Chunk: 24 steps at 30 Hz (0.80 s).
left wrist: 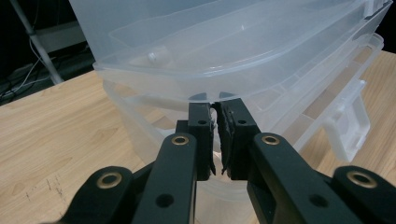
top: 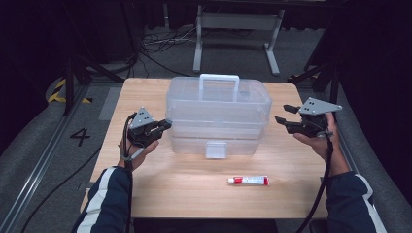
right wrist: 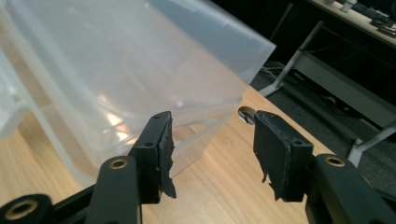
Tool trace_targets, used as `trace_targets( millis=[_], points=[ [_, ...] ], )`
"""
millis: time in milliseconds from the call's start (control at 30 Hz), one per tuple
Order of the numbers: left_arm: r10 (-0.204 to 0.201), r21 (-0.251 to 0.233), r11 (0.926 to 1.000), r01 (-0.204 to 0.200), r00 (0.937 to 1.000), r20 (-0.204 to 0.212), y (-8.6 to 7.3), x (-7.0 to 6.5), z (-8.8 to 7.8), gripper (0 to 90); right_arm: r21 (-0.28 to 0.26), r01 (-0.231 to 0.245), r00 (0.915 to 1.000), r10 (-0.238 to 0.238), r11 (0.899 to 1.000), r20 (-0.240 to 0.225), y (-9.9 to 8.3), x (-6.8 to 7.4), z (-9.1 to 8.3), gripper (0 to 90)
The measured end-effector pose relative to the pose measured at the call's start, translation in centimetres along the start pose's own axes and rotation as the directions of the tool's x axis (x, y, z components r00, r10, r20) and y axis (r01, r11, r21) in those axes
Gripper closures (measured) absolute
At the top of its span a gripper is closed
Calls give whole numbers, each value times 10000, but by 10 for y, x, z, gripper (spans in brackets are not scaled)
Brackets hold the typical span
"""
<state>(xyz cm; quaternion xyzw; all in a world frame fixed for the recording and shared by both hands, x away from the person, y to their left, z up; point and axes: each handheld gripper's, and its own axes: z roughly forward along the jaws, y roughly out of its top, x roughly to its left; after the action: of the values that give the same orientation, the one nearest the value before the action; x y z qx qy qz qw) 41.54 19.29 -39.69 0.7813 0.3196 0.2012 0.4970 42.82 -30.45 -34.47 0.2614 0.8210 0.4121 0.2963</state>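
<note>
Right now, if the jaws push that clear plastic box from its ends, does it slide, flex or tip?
The clear plastic box looks empty, so it is probably light and would likely slide on the smooth wooden table. Its walls look thin, so they may flex under a squeeze. It sits wide and low, so tipping seems unlikely, though the stacked tiers might shift.

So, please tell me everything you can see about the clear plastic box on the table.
The clear plastic box looks like frosted, see-through plastic built in stacked tiers, with a white carry handle upright on top and a white latch at the front. It stands upright in the middle of the wooden table. The left gripper, jaws shut, meets its side rim; the right gripper stands open beside it.
</note>
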Motion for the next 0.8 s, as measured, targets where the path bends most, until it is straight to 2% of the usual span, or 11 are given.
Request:
trace_targets(
  millis=[200, 333, 400, 500, 667, 800],
  points=[
    [7, -97, 10000, -7, 10000, 39, 2, 1, 0, 847, 38, 217, 9989, -216, 9998, -425, -9, 6, 6, 491],
    [33, -94, 10000, -32, 10000, 22, 2, 1, 1, 846, 105, 199, 9976, -192, 9997, -662, -12, 8, 10, 495],
    [79, -77, 9999, -78, 10000, 32, 2, 1, 1, 843, -27, -33, 9950, 30, 10000, -998, -15, 9, 16, 497],
    [72, -53, 10000, -72, 10000, 49, 2, 1, 1, 841, 74, 117, 9951, -109, 9999, -978, -17, 14, 22, 500],
    [72, -50, 10000, -72, 10000, 60, 2, 1, 1, 835, -431, 112, 9969, -145, 9990, -770, -17, 18, 27, 513],
    [67, -11, 10000, -67, 10000, 45, 2, 1, 1, 824, -685, 92, 9969, -145, 9976, -778, -18, 19, 30, 514]
  ],
)
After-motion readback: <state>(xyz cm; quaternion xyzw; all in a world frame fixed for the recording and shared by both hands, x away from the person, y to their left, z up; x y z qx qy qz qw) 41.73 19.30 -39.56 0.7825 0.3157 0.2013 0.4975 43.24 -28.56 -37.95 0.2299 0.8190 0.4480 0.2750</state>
